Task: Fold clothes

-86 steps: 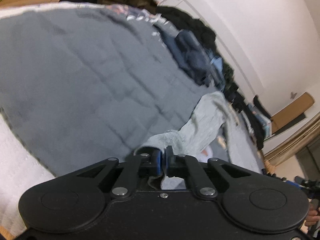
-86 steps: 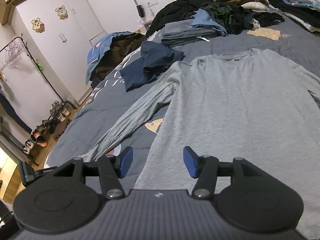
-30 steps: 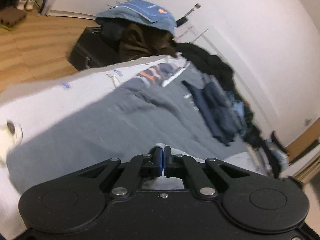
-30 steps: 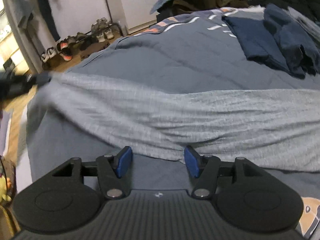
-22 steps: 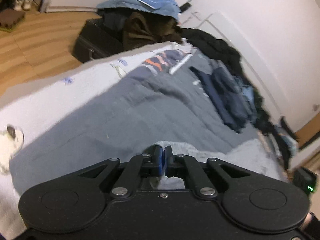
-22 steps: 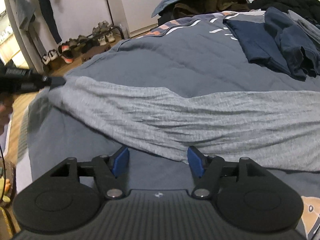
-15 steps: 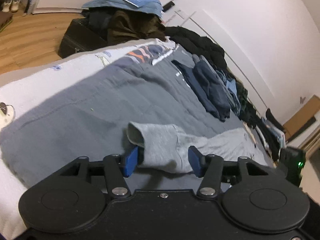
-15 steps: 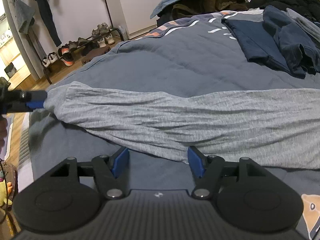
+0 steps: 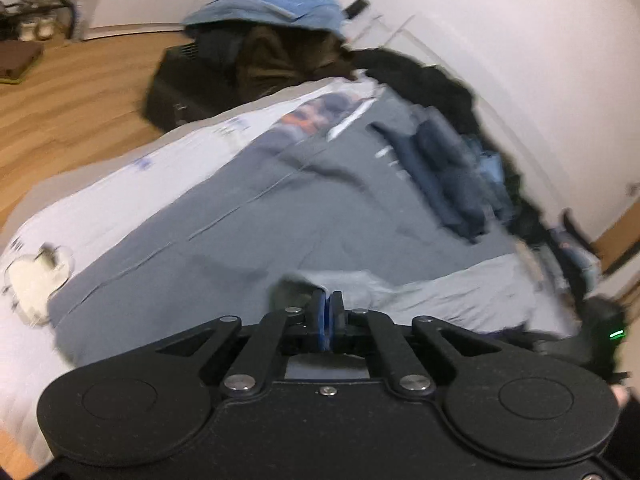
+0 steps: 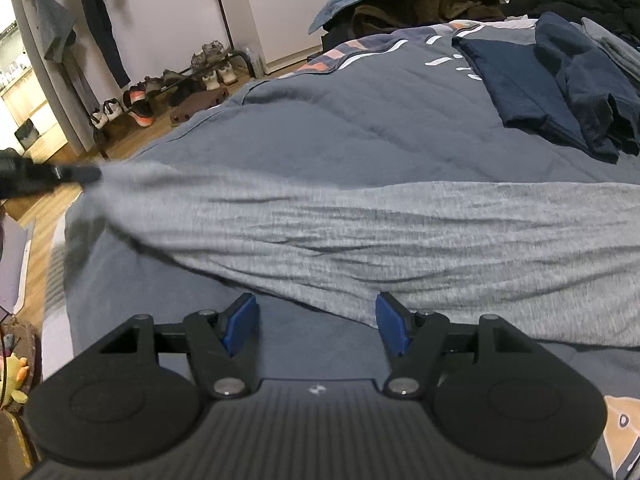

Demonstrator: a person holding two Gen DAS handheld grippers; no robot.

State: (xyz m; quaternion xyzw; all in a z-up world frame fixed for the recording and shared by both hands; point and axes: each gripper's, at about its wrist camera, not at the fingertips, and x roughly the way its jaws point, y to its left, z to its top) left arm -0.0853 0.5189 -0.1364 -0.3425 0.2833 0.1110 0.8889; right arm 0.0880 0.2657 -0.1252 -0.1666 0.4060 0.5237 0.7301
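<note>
The left tongs (image 9: 328, 320) are pinched on the cuff of the grey long-sleeved shirt's sleeve (image 10: 360, 224), seemingly pulling it taut across the bed (image 10: 360, 120) for folding. The right tongs (image 10: 316, 322) hover wide apart beside the sleeve's near edge, holding nothing.
</note>
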